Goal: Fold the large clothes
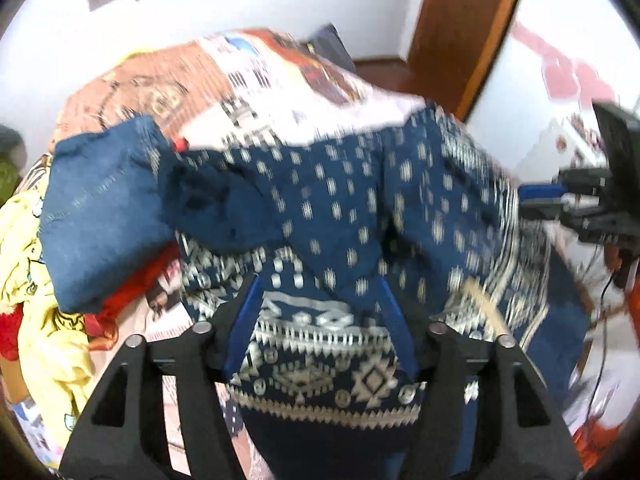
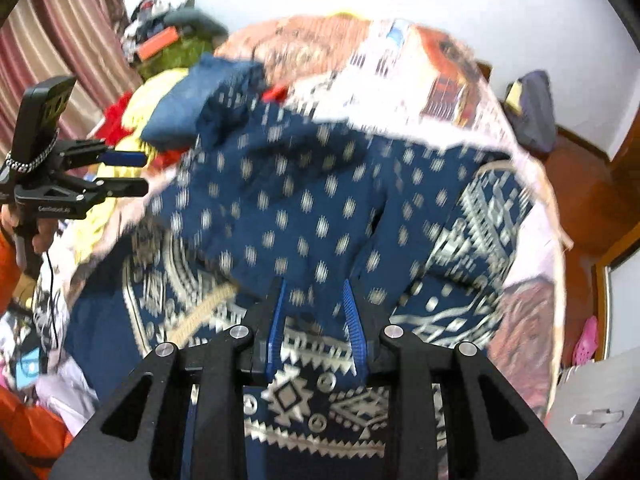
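My left gripper (image 1: 318,300) and right gripper (image 2: 314,304) stand parted, released, over a navy garment (image 1: 340,200) with white dots and zigzag borders, rumpled across the bed's (image 1: 256,80) near edge, beside folded jeans (image 1: 100,208).

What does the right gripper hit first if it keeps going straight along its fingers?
Most likely the navy patterned garment: the right gripper points down at its dotted cloth, jaws apart, with nothing else in that line. The blur leaves it unclear whether the fingertips already touch.

My navy garment (image 2: 304,200) w/ white dots & geometric borders lies rumpled across the bed (image 2: 420,76), partly folded.
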{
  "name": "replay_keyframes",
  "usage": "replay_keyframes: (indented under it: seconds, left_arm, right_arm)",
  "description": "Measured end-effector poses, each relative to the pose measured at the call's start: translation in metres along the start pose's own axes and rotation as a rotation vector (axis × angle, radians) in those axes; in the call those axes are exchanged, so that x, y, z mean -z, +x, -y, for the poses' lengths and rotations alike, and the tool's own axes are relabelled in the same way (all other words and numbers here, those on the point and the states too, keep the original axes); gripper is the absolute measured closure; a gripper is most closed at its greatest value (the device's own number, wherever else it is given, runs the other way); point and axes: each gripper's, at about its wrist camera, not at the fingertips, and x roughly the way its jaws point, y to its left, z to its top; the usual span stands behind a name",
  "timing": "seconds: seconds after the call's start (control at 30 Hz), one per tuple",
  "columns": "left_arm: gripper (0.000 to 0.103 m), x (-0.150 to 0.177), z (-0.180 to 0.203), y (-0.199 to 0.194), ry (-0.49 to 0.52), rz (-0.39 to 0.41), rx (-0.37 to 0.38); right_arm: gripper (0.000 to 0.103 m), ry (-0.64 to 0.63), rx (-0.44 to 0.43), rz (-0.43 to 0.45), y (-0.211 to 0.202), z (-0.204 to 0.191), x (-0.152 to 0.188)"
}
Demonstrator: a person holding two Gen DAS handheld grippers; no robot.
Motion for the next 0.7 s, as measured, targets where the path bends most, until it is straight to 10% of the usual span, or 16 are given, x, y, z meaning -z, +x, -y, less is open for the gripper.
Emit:
replay_keyframes:
  seconds: [0.13,0.5,0.7]
  left_arm:
    - [0.041,-0.022,0.006,0.006,-0.031,0.029,0.020]
    - [0.038,0.009,0.035,0.095,0.018,-0.130,-0.015]
    - [0.036,0.017,0.010,0.081,-0.100,-0.106,0.051]
  right_arm:
    - [0.059,0.027,0.063,0.040,0.010,-0.001,-0.010]
    - [0.059,0.077,0.101,-0.124,0.064,0.019,0.027]
    - [0.056,0.119,0.068,-0.107,0.043,0.032,0.030]
